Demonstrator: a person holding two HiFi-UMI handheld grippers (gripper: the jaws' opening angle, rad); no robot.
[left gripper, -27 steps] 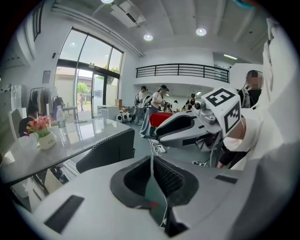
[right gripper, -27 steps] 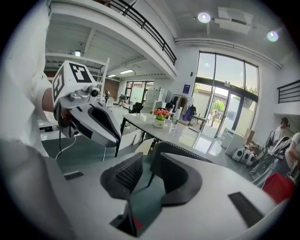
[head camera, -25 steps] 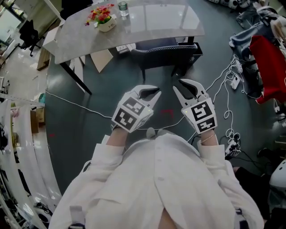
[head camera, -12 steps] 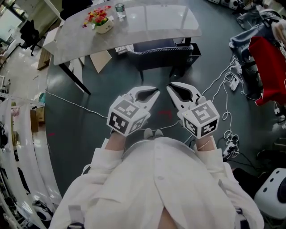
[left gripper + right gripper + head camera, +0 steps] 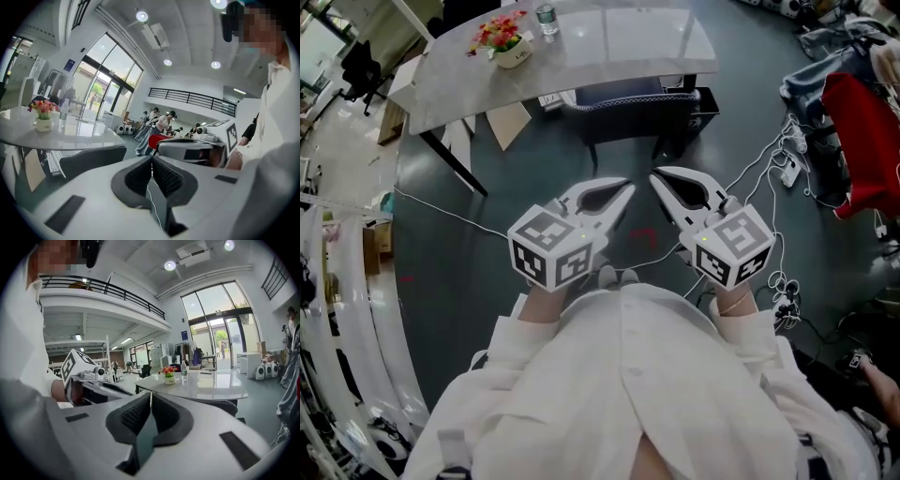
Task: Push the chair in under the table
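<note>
The chair [image 5: 628, 98] sits tucked under the tabletop [image 5: 609, 42], only its back showing, so the push looks done. The left gripper [image 5: 625, 187] and right gripper [image 5: 657, 177] are both clenched on nothing, well away from the tabletop

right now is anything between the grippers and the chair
Nothing visible. Only bare floor lies between the shut left gripper and right gripper and the chair, which sits partly under the table. A thin white cable crosses the floor lower down, off that path.
</note>
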